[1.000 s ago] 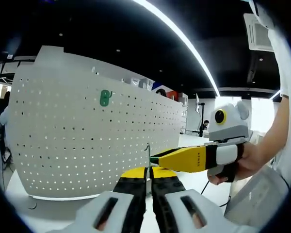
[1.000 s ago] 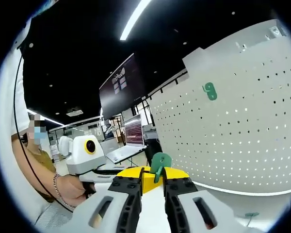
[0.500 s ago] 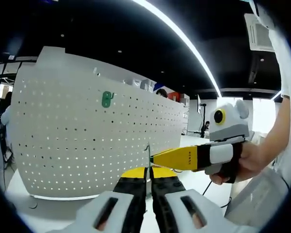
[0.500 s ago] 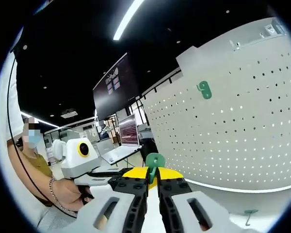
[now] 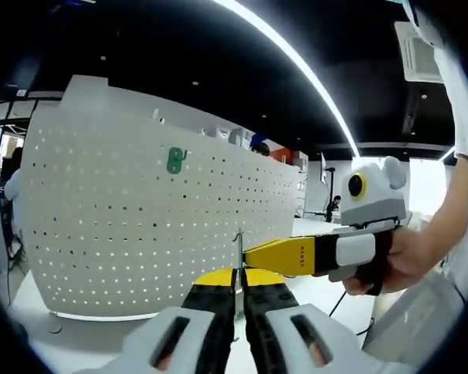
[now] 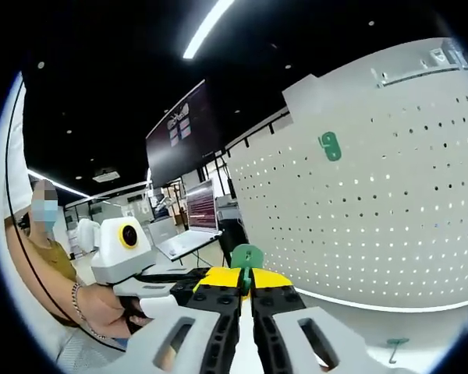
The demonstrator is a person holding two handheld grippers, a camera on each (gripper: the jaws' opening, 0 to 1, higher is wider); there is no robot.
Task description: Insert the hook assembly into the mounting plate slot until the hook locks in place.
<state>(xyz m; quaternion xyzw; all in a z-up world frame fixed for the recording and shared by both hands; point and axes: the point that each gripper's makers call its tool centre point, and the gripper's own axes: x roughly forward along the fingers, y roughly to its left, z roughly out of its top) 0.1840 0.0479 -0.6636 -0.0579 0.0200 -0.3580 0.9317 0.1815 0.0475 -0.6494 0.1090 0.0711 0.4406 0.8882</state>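
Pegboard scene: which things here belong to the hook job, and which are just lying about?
Job:
- pegboard
- green hook in the right tool
- mounted hook
- left tool, shut on a thin piece

Lying about:
- spare hook on the table
- laptop
- wall screen

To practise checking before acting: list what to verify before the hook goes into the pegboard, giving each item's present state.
1. Hook held in right claw: ok, jaws shut on it.
2. Left claw free to help: cannot tell; it is shut on a thin piece, perhaps the same hook seen edge-on.
3. Pegboard upright and in view: ok.
4. Hook at the board: not ok, it is apart from the board.
5. Target slot picked out: cannot tell; a green part already sits on the board.
6. Spare hook on the table, out of the way: ok.
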